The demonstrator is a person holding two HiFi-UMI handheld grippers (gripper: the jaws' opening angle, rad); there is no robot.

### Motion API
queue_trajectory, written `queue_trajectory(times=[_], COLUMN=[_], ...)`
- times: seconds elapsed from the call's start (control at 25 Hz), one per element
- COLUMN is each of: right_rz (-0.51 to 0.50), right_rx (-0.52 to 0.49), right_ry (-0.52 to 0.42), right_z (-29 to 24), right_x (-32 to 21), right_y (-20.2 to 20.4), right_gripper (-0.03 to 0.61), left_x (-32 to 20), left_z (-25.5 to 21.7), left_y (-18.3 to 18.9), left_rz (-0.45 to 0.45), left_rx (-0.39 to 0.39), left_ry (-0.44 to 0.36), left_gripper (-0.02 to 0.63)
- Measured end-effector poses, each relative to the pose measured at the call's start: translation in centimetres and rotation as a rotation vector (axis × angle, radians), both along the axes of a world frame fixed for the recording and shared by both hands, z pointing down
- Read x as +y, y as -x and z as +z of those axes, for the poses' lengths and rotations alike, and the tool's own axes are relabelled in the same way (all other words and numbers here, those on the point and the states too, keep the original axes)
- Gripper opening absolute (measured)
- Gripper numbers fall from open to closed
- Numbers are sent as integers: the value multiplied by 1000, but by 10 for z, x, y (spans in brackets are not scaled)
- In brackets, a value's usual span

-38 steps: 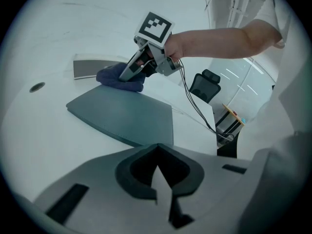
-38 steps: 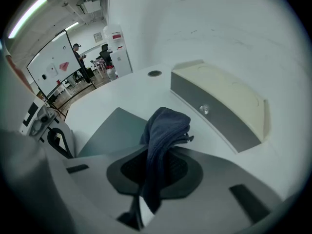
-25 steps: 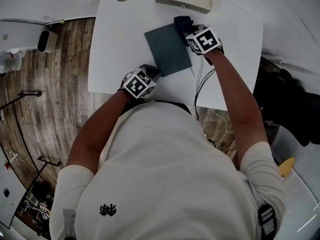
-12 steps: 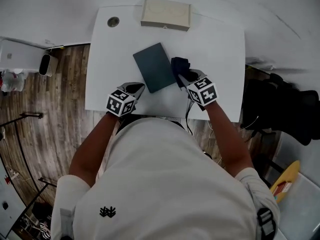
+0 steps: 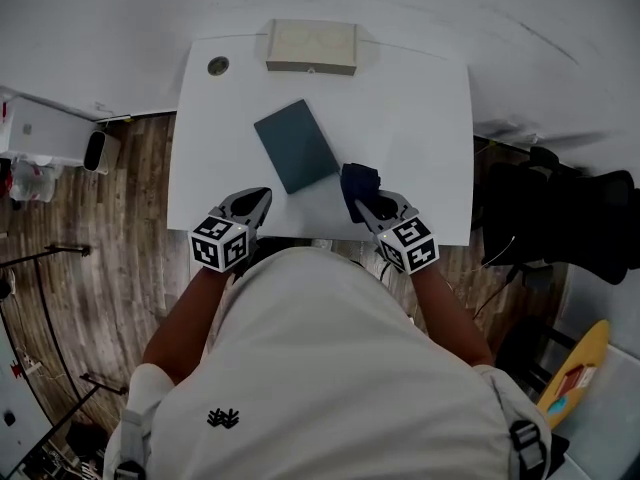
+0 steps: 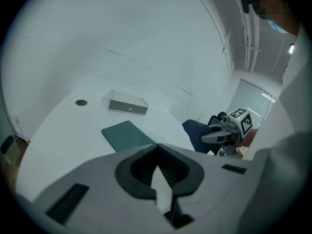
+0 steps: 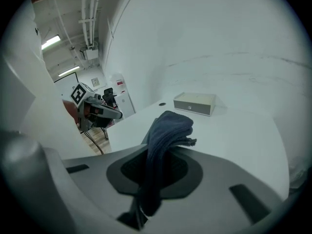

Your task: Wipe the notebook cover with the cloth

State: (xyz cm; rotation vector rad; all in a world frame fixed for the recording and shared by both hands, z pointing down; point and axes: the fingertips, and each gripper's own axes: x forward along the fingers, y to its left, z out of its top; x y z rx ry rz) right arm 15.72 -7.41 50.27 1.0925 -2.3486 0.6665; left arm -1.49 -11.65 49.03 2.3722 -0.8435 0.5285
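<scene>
The dark teal notebook [image 5: 296, 146] lies closed and at a slant in the middle of the white table [image 5: 420, 118]. It also shows in the left gripper view as the same notebook [image 6: 127, 134]. A dark blue cloth [image 5: 358, 186] hangs bunched from my right gripper [image 5: 367, 202], which is shut on it near the table's front edge, to the right of the notebook and apart from it. The cloth [image 7: 165, 133] drapes over those jaws. My left gripper [image 5: 258, 200] hovers at the front edge, left of the notebook, shut and holding nothing [image 6: 157, 147].
A flat beige box [image 5: 311, 46] sits at the table's far edge, with a round cable grommet [image 5: 218, 65] to its left. A black chair [image 5: 560, 223] stands right of the table. Wooden floor [image 5: 110, 268] lies to the left.
Both grippers have drawn back toward the table's front edge. The right one carried the cloth from the notebook's far right corner down to beside it. The notebook has stayed put.
</scene>
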Motion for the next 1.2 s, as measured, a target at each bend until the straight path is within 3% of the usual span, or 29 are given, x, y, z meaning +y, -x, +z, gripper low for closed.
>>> queue_trajectory(times=[0.64,1.2], right_rz=[0,-12], right_rx=[-49,-58], right_ry=[-122,-117], right_z=[-40,-33], right_x=[17,24], right_y=[-5,-2], right_gripper=[43,43], left_x=[17,18], left_z=[-29,-25], left_y=[-18,-23], left_rz=[-7,-16], left_rx=[11,4], left_ry=[-86,-91], left_gripper=[5,5])
